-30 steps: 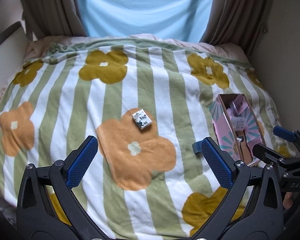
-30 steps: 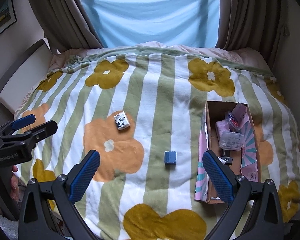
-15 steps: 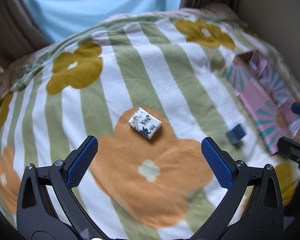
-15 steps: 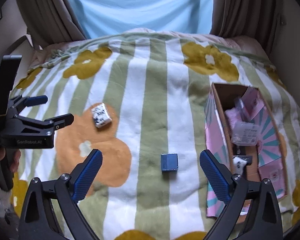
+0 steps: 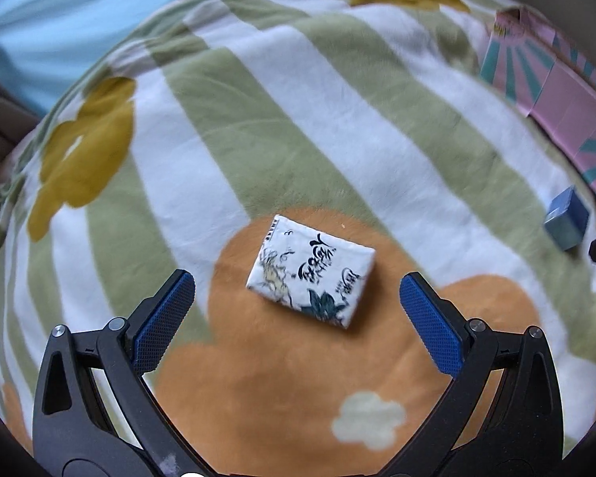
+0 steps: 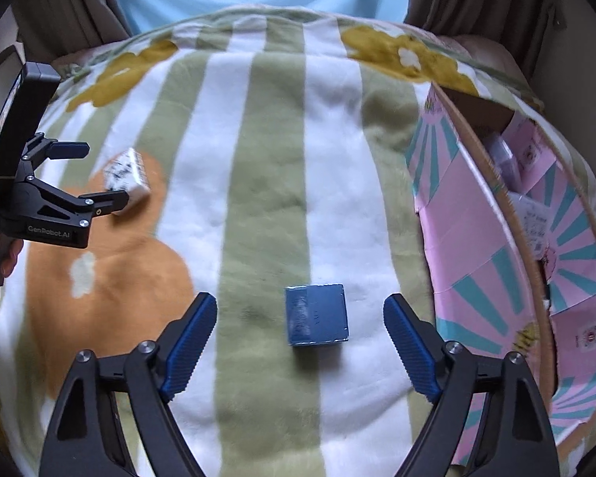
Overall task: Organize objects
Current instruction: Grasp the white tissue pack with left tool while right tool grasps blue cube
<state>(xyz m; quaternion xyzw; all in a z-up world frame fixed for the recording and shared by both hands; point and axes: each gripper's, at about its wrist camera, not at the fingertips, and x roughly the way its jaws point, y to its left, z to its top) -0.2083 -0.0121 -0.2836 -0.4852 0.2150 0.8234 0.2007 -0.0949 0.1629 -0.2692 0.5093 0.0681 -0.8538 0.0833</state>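
Both grippers have dropped toward the bed over the last second, each lining up on its own item, so 2 pickups look imminent.

Nearest, the right gripper (image 6: pixel 300 342) has just been narrowing its jaws, yet they stand apart, grasping nothing: the small blue box (image 6: pixel 316 315) lies between them on a green stripe of the blanket (image 6: pixel 266 159), untouched, squarish, with no clear long axis.

The left gripper (image 5: pixel 297 310) is spread wide and empty — the white printed packet (image 5: pixel 311 276) lies just beyond its tips on an orange flower, its long axis running far-left to near-right.

At the far right, the pink cardboard box (image 6: pixel 476 238) lies open, already holding items — probably the destination.
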